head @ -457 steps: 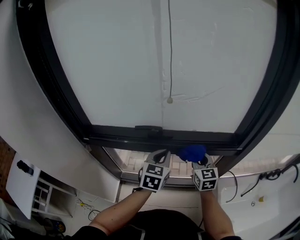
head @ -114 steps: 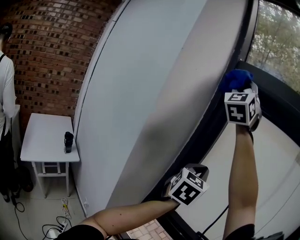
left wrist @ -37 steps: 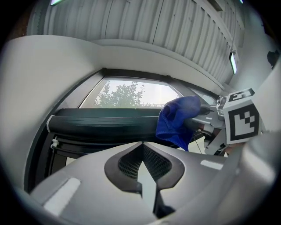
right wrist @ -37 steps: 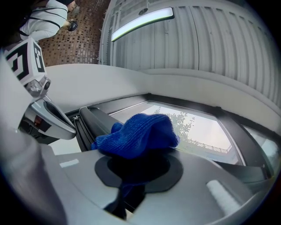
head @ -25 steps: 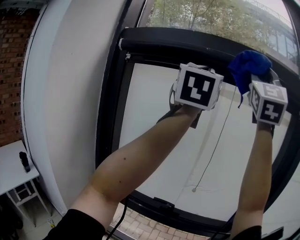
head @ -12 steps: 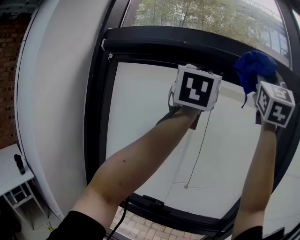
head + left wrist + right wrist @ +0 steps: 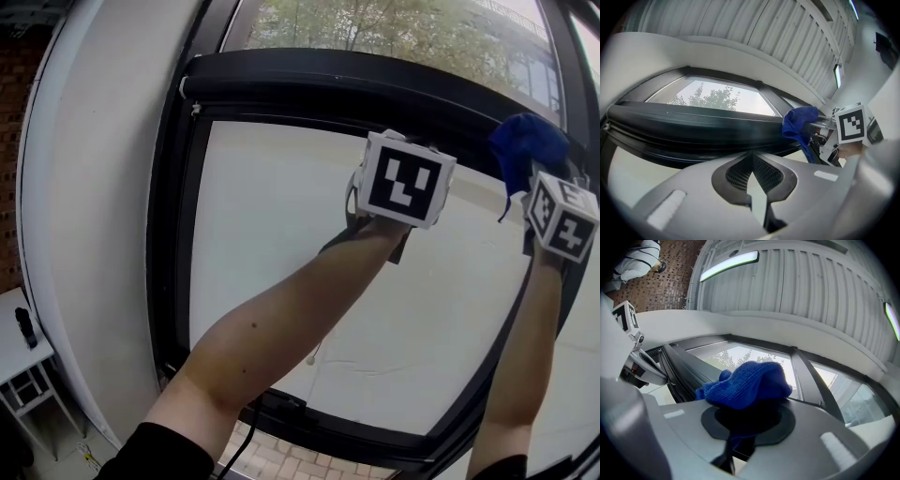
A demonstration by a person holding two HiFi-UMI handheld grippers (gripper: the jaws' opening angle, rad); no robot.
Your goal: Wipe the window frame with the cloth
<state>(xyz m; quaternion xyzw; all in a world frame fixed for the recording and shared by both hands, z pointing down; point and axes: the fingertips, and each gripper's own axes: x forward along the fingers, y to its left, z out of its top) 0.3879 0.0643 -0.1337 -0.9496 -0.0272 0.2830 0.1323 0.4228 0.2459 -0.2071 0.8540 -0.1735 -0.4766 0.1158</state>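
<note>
The black window frame (image 7: 309, 89) runs across the top of the head view, with its right upright at the far right. My right gripper (image 7: 551, 186) is shut on a bunched blue cloth (image 7: 528, 145), held against the frame's upper right corner. The right gripper view shows the cloth (image 7: 747, 383) spilling over the closed jaws of the right gripper (image 7: 747, 412), with the frame (image 7: 682, 366) behind. My left gripper (image 7: 401, 164) is raised near the top bar, left of the cloth. Its jaws are together and hold nothing (image 7: 752, 159). The left gripper view shows the cloth (image 7: 799, 123) on the frame (image 7: 693, 126).
A white wall (image 7: 84, 187) borders the frame on the left. Below it stands a small white table (image 7: 11, 352) with a dark object (image 7: 24, 328). A blind cord ends in a weight (image 7: 310, 359). A person (image 7: 637, 258) stands behind.
Both grippers have shifted right along the top bar, the cloth going with the right one towards the upper right corner. The head view has turned with them.
</note>
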